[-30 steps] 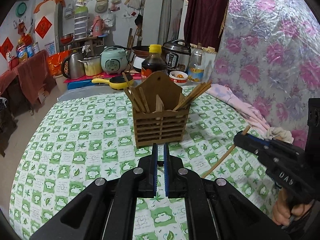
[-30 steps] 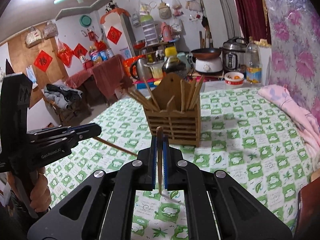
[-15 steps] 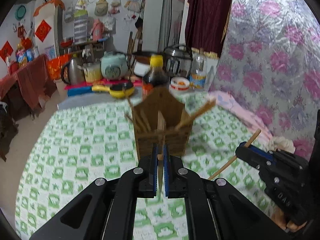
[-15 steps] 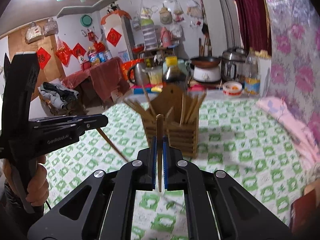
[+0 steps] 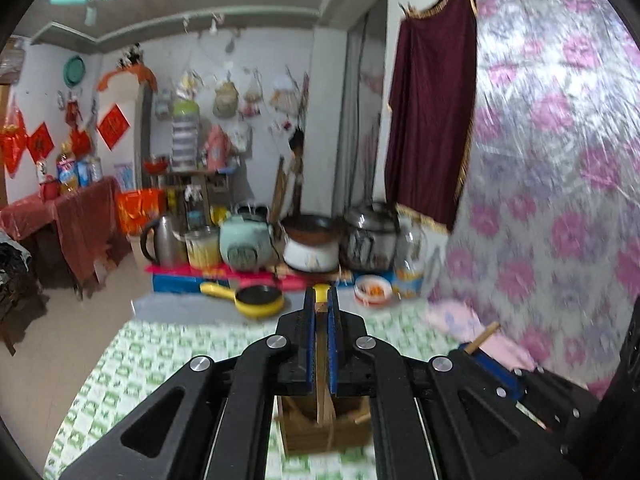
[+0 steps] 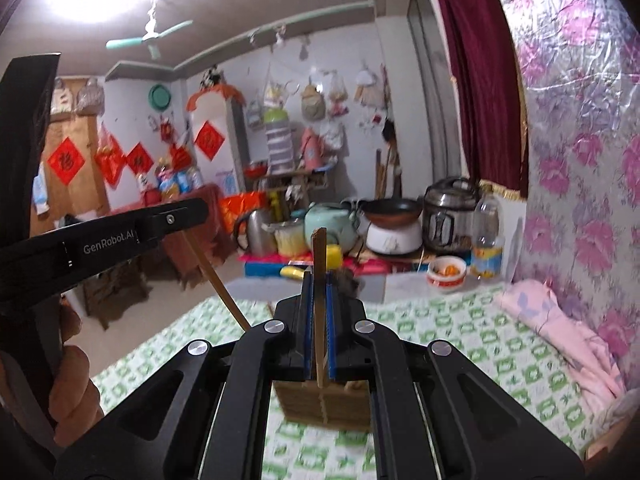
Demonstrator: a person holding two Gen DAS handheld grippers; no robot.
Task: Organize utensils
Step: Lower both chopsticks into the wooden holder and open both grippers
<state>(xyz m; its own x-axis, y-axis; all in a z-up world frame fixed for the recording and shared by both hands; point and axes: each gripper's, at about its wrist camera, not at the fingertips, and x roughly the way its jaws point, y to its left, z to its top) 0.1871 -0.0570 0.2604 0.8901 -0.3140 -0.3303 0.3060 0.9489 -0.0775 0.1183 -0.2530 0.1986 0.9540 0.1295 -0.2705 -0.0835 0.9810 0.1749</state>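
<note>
A brown wooden slatted utensil holder [image 5: 326, 428] stands on the green checked tablecloth [image 5: 132, 360], low in both views [image 6: 324, 404] and partly hidden behind the gripper bodies. My left gripper [image 5: 321, 312] is shut on a wooden chopstick [image 5: 320, 376] whose lower end reaches down toward the holder. My right gripper [image 6: 318, 284] is shut on another wooden chopstick [image 6: 319, 264], held upright above the holder. The left gripper also shows in the right wrist view [image 6: 188, 216] with its chopstick [image 6: 218, 280] slanting down. The right gripper's tip with its chopstick shows in the left wrist view [image 5: 484, 334].
A pink cloth [image 6: 560, 328] lies at the table's right edge by the floral wall. Behind the table are a yellow pan [image 5: 256, 300], a kettle [image 5: 164, 240], rice cookers [image 5: 370, 236], a bowl [image 6: 446, 272] and a bottle [image 6: 486, 240].
Both grippers have risen and tilted upward, so the holder dropped low in both views. The left gripper, empty a second ago, now grips a chopstick. The right still holds its chopstick.
</note>
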